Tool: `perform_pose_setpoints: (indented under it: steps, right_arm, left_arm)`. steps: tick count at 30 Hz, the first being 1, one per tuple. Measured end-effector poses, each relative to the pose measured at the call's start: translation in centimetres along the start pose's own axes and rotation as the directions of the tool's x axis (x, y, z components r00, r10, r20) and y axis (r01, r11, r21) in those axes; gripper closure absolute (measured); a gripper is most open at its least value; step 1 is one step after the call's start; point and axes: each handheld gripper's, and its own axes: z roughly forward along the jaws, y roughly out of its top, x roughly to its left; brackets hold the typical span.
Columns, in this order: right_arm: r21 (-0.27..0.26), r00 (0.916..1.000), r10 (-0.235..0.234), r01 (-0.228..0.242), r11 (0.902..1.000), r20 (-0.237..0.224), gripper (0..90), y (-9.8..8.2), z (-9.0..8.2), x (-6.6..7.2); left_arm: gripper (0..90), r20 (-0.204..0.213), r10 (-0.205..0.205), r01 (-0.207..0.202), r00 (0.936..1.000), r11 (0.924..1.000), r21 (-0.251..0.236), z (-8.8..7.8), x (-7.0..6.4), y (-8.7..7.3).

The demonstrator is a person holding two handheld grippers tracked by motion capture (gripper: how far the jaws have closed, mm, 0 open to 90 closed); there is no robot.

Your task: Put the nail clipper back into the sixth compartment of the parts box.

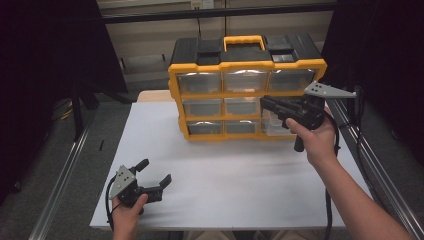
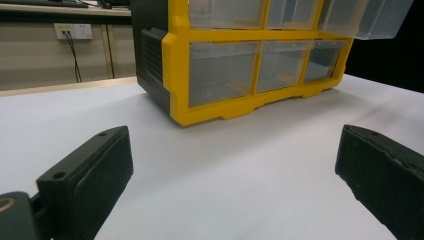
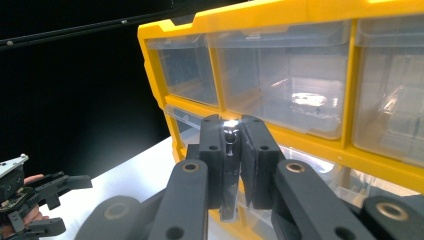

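While our right gripper (image 3: 231, 150) clamped a drawer (image 1: 276, 124) tab to pull it, our left gripper (image 1: 152, 180) rested agape; idle.

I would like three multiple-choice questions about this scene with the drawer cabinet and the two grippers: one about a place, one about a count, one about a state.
1. Where does the left gripper hover?
A. on top of the cabinet
B. low over the near left part of the table
C. inside a drawer

2. How many drawers does the cabinet show in its front?
A. four
B. six
C. nine

3. How do the right gripper's jaws stand?
A. closed on a thin clear drawer edge
B. wide open
C. closed on a cable

Answers:
1 B, it is seen near the table's front left.
2 C, three rows of three.
3 A, the pads pinch clear plastic at the cabinet.
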Motion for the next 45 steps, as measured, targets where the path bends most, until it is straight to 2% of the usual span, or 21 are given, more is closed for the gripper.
perform_pose_setpoints:
  steps: [10,13,22,23,26,32,33,38,39,40,45]
  right_arm:
    - [-0.002,0.9999,-0.003,0.003,1.0000,0.012,81.8,0.5,-0.3,-0.3]
    - [-0.005,0.9999,-0.002,0.002,1.0000,0.014,81.8,0.6,-0.4,-0.4]
    - [-0.010,0.9996,-0.004,0.004,0.9999,0.029,81.8,0.9,-0.7,-0.8]
    - [-0.013,0.9996,-0.001,0.001,0.9999,0.030,81.8,1.0,-0.8,-0.8]
    - [-0.014,0.9993,0.000,0.001,0.9999,0.036,81.8,1.0,-0.9,-1.0]
    - [-0.017,0.9989,0.002,-0.001,0.9999,0.047,81.8,1.2,-1.1,-1.2]
    - [-0.017,0.9989,0.000,0.001,0.9999,0.047,81.8,1.2,-1.1,-1.3]
    - [-0.021,0.9986,-0.001,0.002,0.9998,0.052,81.8,1.3,-1.3,-1.5]
    - [-0.020,0.9984,0.001,0.000,0.9998,0.056,81.8,1.4,-1.4,-1.5]
    - [-0.022,0.9984,0.002,0.000,0.9998,0.057,81.8,1.4,-1.4,-1.6]
    - [-0.024,0.9976,0.000,0.001,0.9997,0.069,81.8,1.4,-1.6,-1.9]
  left_arm:
    - [2.1,-0.001,0.000,0.000,1.0000,1.0000,0.000,0.0,0.0,0.0]
    - [2.0,-0.004,0.011,-0.011,0.9999,0.9999,0.005,0.0,0.1,0.0]
    - [2.1,0.001,0.000,0.000,1.0000,1.0000,0.002,0.1,0.0,0.0]
    - [2.1,-0.012,0.008,-0.008,0.9999,1.0000,0.005,0.0,0.0,0.0]
    - [2.1,-0.011,0.014,-0.014,0.9998,0.9999,0.009,0.0,0.0,0.0]
    - [2.1,0.001,0.004,-0.004,1.0000,1.0000,0.008,0.1,0.0,0.0]
    - [2.1,-0.008,0.011,-0.011,0.9999,0.9999,0.008,0.0,0.0,0.0]
    - [2.1,0.001,0.004,-0.004,1.0000,1.0000,0.008,0.1,0.0,0.0]
    - [2.1,-0.010,0.014,-0.013,0.9999,0.9999,0.009,0.0,0.0,0.0]
    - [2.1,-0.006,0.001,-0.001,1.0000,1.0000,0.005,0.1,0.0,0.0]
    - [2.0,-0.006,0.003,-0.002,1.0000,1.0000,0.005,0.1,0.0,0.0]
